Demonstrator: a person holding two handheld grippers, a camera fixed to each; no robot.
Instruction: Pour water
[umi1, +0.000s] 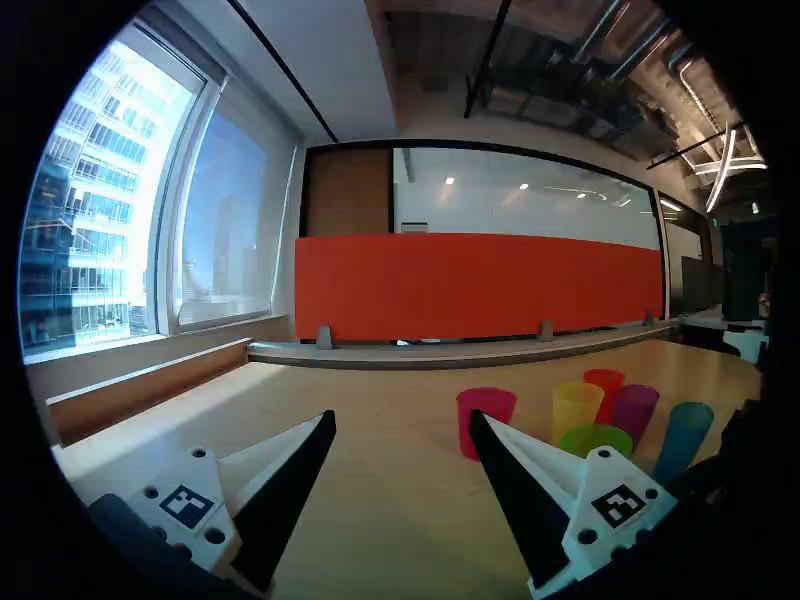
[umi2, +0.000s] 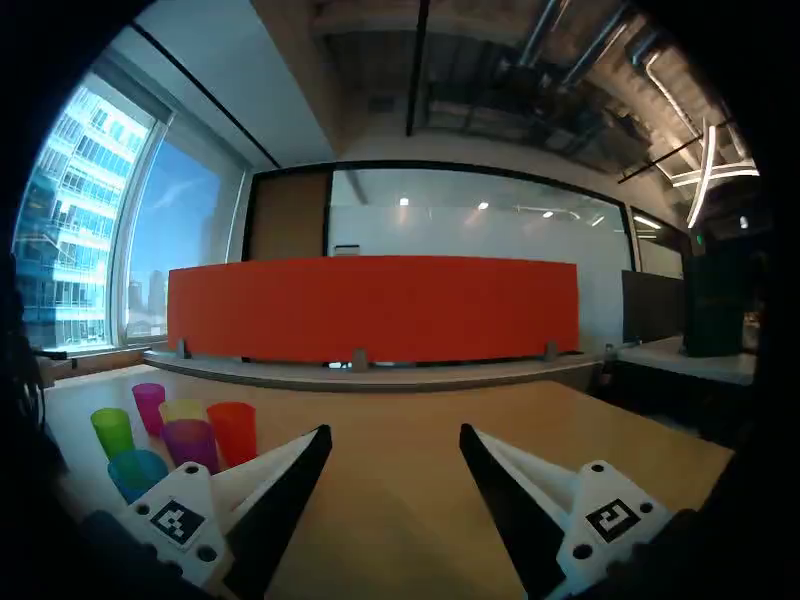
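Observation:
Several coloured plastic cups stand together on the wooden table (umi1: 400, 500). In the left gripper view a pink cup (umi1: 485, 420) is nearest my left gripper (umi1: 402, 425), with yellow (umi1: 577, 408), orange (umi1: 603, 385), purple (umi1: 634, 412), green (umi1: 595, 440) and teal (umi1: 684, 435) cups to its right. My left gripper is open and holds nothing. In the right gripper view the same cluster sits at the far left: green cup (umi2: 112, 430), pink cup (umi2: 149, 405), orange cup (umi2: 233, 432), purple cup (umi2: 190, 445), teal cup (umi2: 137, 473). My right gripper (umi2: 395, 437) is open and holds nothing.
An orange divider panel (umi1: 480, 285) runs along the table's far edge. Large windows (umi1: 110, 230) are on the left. Another desk (umi2: 690, 360) with a dark monitor stands to the right. Bare tabletop lies ahead of both grippers.

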